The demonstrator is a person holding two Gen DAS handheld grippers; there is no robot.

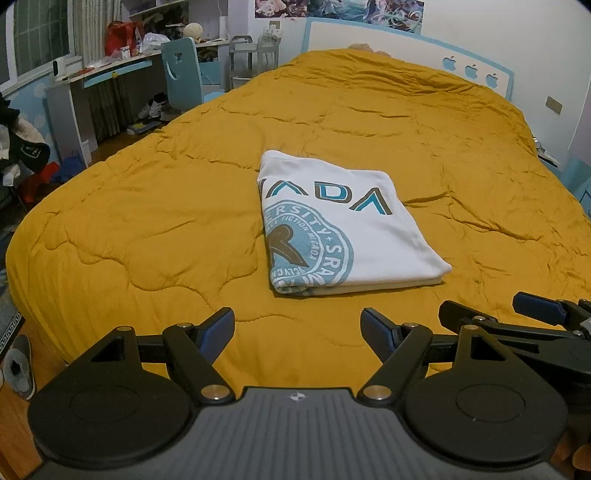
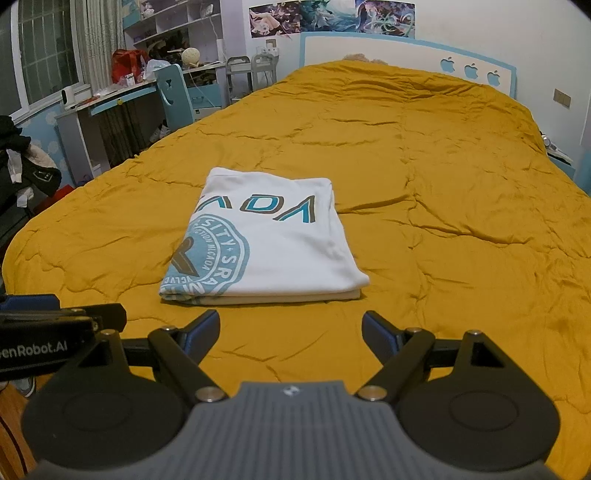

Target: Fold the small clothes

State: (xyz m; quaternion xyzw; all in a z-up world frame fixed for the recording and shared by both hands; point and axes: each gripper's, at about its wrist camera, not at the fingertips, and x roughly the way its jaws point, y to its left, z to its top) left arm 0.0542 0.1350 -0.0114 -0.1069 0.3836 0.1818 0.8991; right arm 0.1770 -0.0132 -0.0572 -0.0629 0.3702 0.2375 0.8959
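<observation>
White cotton T-shirt (image 1: 343, 225) folded into a flat rectangle, lying on the mustard-yellow quilted bedspread (image 1: 147, 229), touching nothing else. Printed upside down on top: large teal-and-brown letters reading "ADA" with a further letter at each end, and below them a light-blue round seal with partial words "ERSITY", "SRA" and "FICTION"; rest of the seal lost round the fold at 9 o'clock.

At 9 o'clock in the right wrist view, edge of the other tool marked "enRobot.AI", first letters cut off. At 10 o'clock, white-and-blue desk (image 2: 107, 107) with a red bag (image 2: 127, 68) on it, contents not visible; white open wall shelves (image 2: 184, 26) above, cluttered with small items too blurred to name.

Black left gripper (image 1: 297, 330) with blue pads: jaws spread wide, empty, shirt at 12 o'clock ahead, near but apart. Black right gripper (image 2: 290, 330): jaws likewise spread, empty, shirt at 11 o'clock ahead, near but apart.

At 1 o'clock, white headboard with blue trim (image 2: 406, 51) bearing three blue apple shapes.
</observation>
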